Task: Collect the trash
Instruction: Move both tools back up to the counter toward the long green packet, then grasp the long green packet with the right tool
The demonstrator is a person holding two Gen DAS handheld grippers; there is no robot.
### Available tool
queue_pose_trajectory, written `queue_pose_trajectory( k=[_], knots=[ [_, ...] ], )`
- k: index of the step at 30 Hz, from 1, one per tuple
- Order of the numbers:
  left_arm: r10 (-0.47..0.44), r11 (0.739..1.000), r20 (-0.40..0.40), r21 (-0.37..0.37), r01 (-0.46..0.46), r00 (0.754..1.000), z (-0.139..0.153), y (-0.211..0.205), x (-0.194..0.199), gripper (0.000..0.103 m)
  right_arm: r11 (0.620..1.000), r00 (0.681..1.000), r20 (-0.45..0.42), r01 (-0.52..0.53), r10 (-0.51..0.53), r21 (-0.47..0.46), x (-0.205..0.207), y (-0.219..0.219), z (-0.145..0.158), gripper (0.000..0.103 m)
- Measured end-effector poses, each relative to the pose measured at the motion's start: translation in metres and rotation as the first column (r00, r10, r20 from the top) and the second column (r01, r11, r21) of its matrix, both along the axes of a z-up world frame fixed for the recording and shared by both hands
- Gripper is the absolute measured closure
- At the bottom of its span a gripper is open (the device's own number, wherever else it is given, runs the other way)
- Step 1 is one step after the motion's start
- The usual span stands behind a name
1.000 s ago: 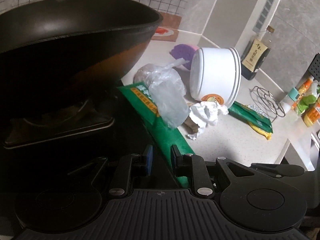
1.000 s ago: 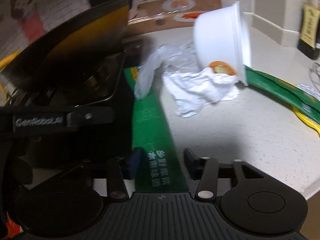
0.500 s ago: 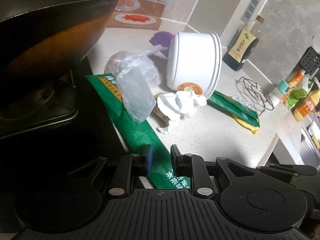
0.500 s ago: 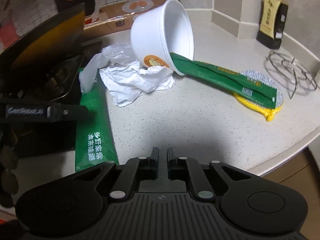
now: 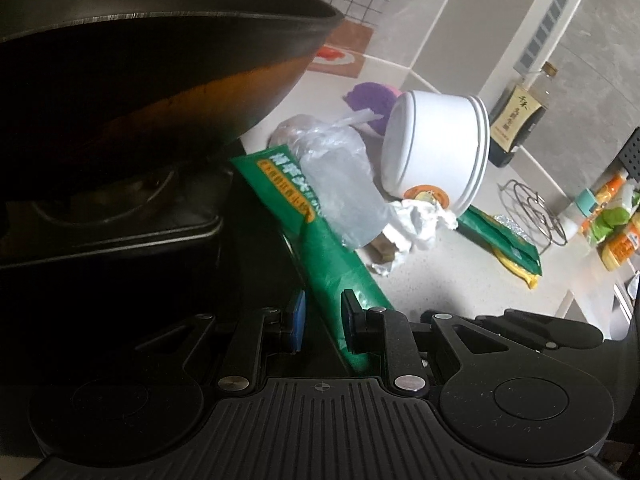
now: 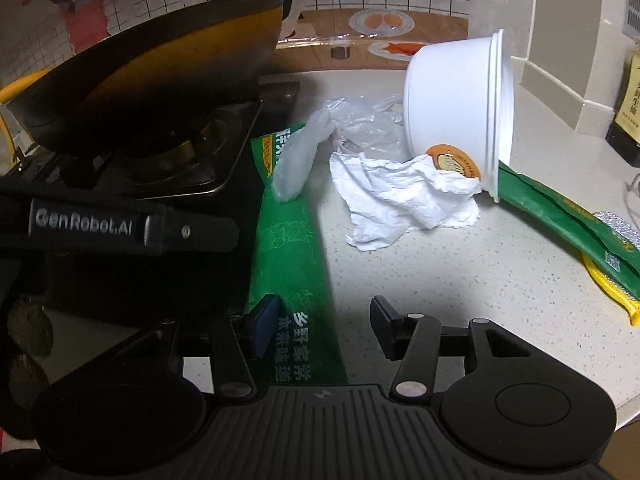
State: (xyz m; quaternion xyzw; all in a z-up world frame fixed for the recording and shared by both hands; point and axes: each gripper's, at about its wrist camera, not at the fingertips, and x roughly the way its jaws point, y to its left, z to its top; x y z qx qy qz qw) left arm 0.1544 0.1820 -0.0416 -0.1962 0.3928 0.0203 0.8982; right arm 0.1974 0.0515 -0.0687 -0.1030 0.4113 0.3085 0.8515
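In the left wrist view, the left gripper sits low over the near end of a long green packet that lies along the edge of the stove; its jaws are part open with the packet between them, though whether the pads press on it I cannot tell; that gap is the same as a second ago, and the view has come back close to the wok after a brief swing away. Beyond it lie a clear plastic bag, a crumpled tissue, a tipped white bowl and a second green packet on the counter.

In the right wrist view, the right gripper has changed most; half a second ago it was pinched shut over bare counter, and now its jaws are opening, astride the same green packet without pressing on it; I judge this a fresh approach to grasp the packet; nothing looks collected yet, since the tissue, bag and bowl all lie on the counter.
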Motion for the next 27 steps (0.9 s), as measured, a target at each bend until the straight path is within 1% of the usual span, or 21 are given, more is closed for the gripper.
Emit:
queue_pose_trajectory(
  k=[2,3,4,5,6,7,8,11,14,17,18,20,23,24,25,26,27],
  knots=[
    [-0.007,1.000,0.003,-0.003,0.007,1.000,0.000,-0.001,0.000,0.081,1.000,1.000,0.000,0.006,-0.006,0.001,0.000,0.001,0.002,0.056],
    [-0.014,1.000,0.006,-0.004,0.014,1.000,0.000,-0.002,0.001,0.081,1.000,1.000,-0.009,0.004,-0.004,0.004,0.000,0.000,0.003,0.070],
    [-0.019,1.000,0.008,-0.004,0.019,1.000,0.001,-0.004,0.003,0.081,1.000,1.000,-0.024,-0.001,0.001,0.012,0.000,-0.004,0.004,0.082],
    [-0.026,1.000,0.010,-0.003,0.026,1.000,0.001,-0.006,0.004,0.081,1.000,0.999,-0.033,0.005,-0.005,0.016,-0.001,-0.007,0.006,0.084],
    [-0.033,0.999,0.010,-0.004,0.034,0.999,0.001,-0.008,0.005,0.081,1.000,0.999,-0.034,0.016,-0.016,0.015,-0.002,-0.011,0.007,0.090],
    [-0.042,0.999,0.009,-0.005,0.042,0.999,0.001,-0.010,0.006,0.081,0.999,0.999,-0.034,0.032,-0.032,0.012,-0.002,-0.015,0.008,0.098],
    [-0.051,0.999,0.006,-0.007,0.051,0.999,0.001,-0.013,0.008,0.081,0.998,0.998,-0.036,0.059,-0.059,0.007,-0.001,-0.020,0.008,0.100],
    [-0.076,0.997,-0.006,-0.013,0.076,0.997,-0.002,-0.022,0.013,0.081,0.988,0.986,-0.054,0.157,-0.157,-0.015,0.003,-0.042,0.003,0.100],
    [-0.096,0.995,-0.018,-0.015,0.096,0.995,-0.004,-0.030,0.018,0.081,0.968,0.966,-0.055,0.251,-0.252,-0.032,0.006,-0.070,-0.003,0.100],
    [-0.103,0.995,-0.023,-0.016,0.103,0.994,-0.006,-0.037,0.021,0.081,0.953,0.951,-0.057,0.303,-0.304,-0.021,0.004,-0.094,-0.002,0.100],
    [-0.100,0.995,-0.018,-0.016,0.100,0.995,-0.005,-0.038,0.021,0.081,0.954,0.953,-0.046,0.300,-0.300,-0.016,0.002,-0.098,0.000,0.100],
    [-0.093,0.996,-0.009,-0.009,0.092,0.996,-0.002,-0.037,0.019,0.081,0.965,0.965,-0.025,0.262,-0.262,0.004,0.000,-0.098,0.003,0.099],
    [-0.058,0.998,-0.011,0.016,0.058,0.998,0.001,-0.026,0.010,0.081,0.985,0.986,-0.001,0.168,-0.168,0.034,0.000,-0.083,0.012,0.094],
    [-0.044,0.999,-0.020,0.021,0.044,0.999,0.001,-0.021,0.008,0.081,0.990,0.990,0.015,0.138,-0.139,0.038,-0.001,-0.075,0.015,0.087],
    [-0.026,0.999,-0.031,0.027,0.027,0.999,0.000,-0.015,0.005,0.081,0.993,0.993,0.030,0.109,-0.110,0.044,-0.002,-0.066,0.015,0.076],
    [-0.010,0.999,-0.041,0.035,0.012,0.999,-0.001,-0.011,0.003,0.081,0.995,0.996,0.040,0.083,-0.085,0.051,-0.001,-0.058,0.014,0.069],
    [0.008,0.999,-0.052,0.045,-0.006,0.999,-0.002,-0.006,0.001,0.081,0.996,0.997,0.045,0.062,-0.065,0.058,0.000,-0.051,0.013,0.058]
  ],
)
